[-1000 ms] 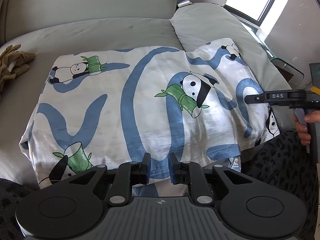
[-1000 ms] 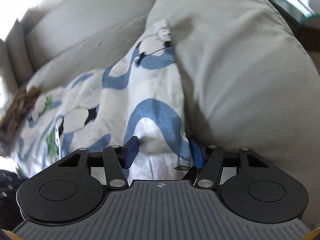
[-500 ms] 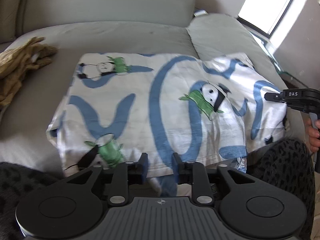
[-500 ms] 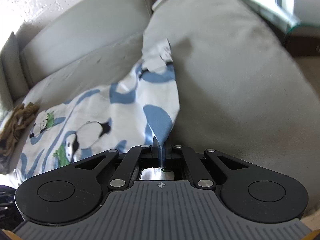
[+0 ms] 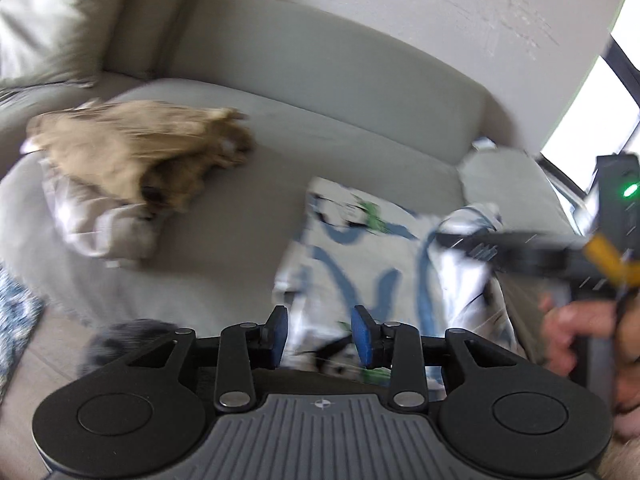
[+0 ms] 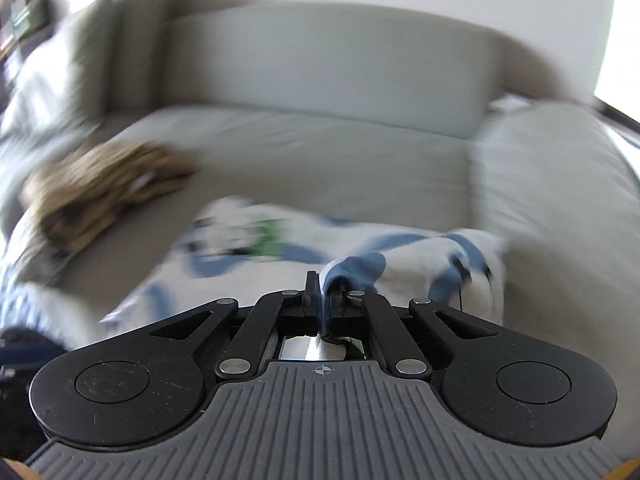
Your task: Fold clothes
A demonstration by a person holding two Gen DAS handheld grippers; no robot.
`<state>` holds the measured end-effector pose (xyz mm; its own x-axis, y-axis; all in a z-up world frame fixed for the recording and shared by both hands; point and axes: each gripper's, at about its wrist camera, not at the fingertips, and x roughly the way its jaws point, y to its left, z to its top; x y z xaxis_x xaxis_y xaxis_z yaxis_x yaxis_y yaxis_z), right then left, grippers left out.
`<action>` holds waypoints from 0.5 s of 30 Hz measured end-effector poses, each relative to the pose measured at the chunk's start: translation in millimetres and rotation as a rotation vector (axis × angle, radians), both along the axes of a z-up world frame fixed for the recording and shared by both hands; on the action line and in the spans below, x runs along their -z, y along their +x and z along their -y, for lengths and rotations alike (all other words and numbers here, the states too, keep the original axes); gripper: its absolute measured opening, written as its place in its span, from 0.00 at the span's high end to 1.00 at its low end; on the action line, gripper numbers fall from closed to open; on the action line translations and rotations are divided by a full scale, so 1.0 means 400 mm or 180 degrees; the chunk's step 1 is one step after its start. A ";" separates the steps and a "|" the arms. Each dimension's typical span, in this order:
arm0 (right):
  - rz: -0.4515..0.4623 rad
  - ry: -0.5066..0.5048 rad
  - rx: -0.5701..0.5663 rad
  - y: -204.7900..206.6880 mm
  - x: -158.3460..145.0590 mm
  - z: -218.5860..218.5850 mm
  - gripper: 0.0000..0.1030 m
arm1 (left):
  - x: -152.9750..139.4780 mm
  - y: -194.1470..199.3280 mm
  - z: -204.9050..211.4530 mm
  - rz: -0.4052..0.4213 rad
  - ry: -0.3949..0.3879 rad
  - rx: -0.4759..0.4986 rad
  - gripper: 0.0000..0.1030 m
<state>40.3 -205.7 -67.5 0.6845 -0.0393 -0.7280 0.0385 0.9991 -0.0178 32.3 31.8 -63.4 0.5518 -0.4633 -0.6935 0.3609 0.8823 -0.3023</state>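
The white panda-print garment (image 5: 360, 248) with blue curves lies on the grey sofa seat (image 5: 224, 240), its right side lifted and folded over toward the left. My right gripper (image 6: 323, 300) is shut on a blue-and-white edge of the garment (image 6: 356, 268) and holds it above the rest of the cloth. It shows in the left wrist view (image 5: 500, 248) over the garment's right part. My left gripper (image 5: 319, 334) is open at the garment's near edge, with cloth showing between its blue pads. Both views are motion-blurred.
A crumpled tan garment (image 5: 132, 156) lies on a pale cloth (image 5: 100, 220) at the left of the seat. A grey cushion (image 6: 560, 208) sits at the right. The sofa back (image 6: 328, 76) runs behind. A dark patterned item (image 5: 124, 340) lies at the seat's front edge.
My right gripper closed on the garment's right edge and carried it up and leftward, folding the cloth over. My left gripper opened wider and swung left along the near edge.
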 end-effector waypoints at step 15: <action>-0.0169 0.1172 0.0232 -0.035 -0.024 0.105 0.46 | 0.052 0.038 0.068 0.0028 -0.0046 0.0405 0.56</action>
<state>26.3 -247.8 -57.9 0.6506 0.1843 -0.7367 0.1185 0.9336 0.3382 47.4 4.7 -84.1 0.4938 -0.5398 -0.6817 0.4723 0.8247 -0.3110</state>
